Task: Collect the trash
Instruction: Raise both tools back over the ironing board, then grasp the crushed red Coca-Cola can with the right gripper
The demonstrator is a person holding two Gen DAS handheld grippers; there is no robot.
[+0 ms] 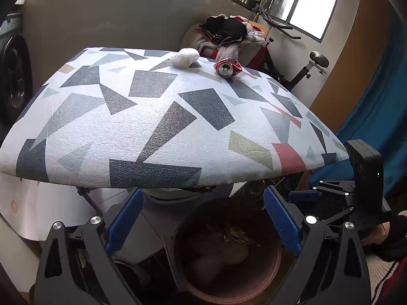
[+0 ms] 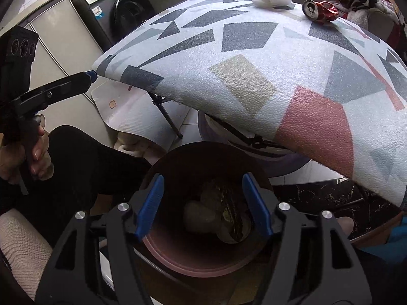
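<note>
Surface (image 1: 162, 117): one broad top with rounded edges, wrapped in a pebbled white cover printed with grey, navy, beige and pink angular patches; thin black folding legs show beneath it.
Bin (image 2: 203, 256): one round bucket, dark brown inside with a pinkish rim, standing on the floor below the near edge of the surface; pale crumpled pieces and something shiny lie at its bottom, too dim to count.
Left hand-held gripper (image 1: 203, 218): black frame, two blue ribbed pads spread wide, nothing between them, hanging over the bin's near rim.
Right hand-held gripper (image 2: 202, 204): same build, pads parted and released, nothing pressed between them, directly above the bin's mouth.
Crushed can (image 1: 228, 67): one red metal can, dented, silver top facing the viewer, lying on the far side of the surface, well apart from both hand-held grippers.
Paper cup liner (image 1: 185, 57): one white pleated, frilled piece, just left of the can on the far edge.
</note>
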